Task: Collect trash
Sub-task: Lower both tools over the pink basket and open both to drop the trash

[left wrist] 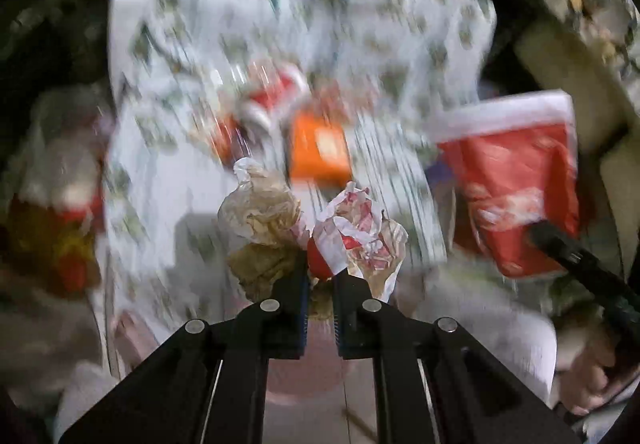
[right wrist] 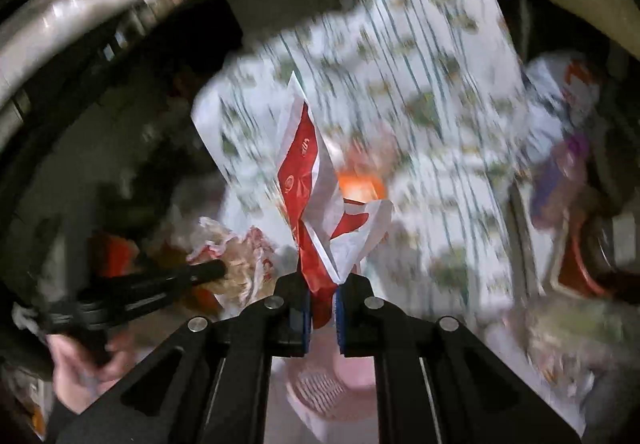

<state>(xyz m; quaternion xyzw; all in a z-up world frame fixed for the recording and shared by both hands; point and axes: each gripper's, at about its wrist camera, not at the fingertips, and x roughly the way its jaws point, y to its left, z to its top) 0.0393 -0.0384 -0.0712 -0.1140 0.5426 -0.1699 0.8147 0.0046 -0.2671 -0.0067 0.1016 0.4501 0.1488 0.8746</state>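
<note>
My left gripper [left wrist: 321, 276] is shut on a crumpled food wrapper [left wrist: 312, 224], brown and white with red print, held above a table with a patterned white cloth [left wrist: 320, 4]. My right gripper [right wrist: 322, 284] is shut on a red and white paper bag [right wrist: 316, 204], which stands up from the jaws. In the left wrist view that bag [left wrist: 512, 180] hangs at the right on the other gripper's fingers [left wrist: 560, 244]. In the right wrist view the left gripper's fingers [right wrist: 168, 276] and its wrapper [right wrist: 240, 256] are at lower left. The background is blurred.
An orange box [left wrist: 318, 152] and a red and white can [left wrist: 272, 96] lie on the cloth. More bags and packets [left wrist: 56, 212] sit at the left. A pink basket [right wrist: 328, 388] is below the right gripper. A purple item [right wrist: 560, 180] lies at the right.
</note>
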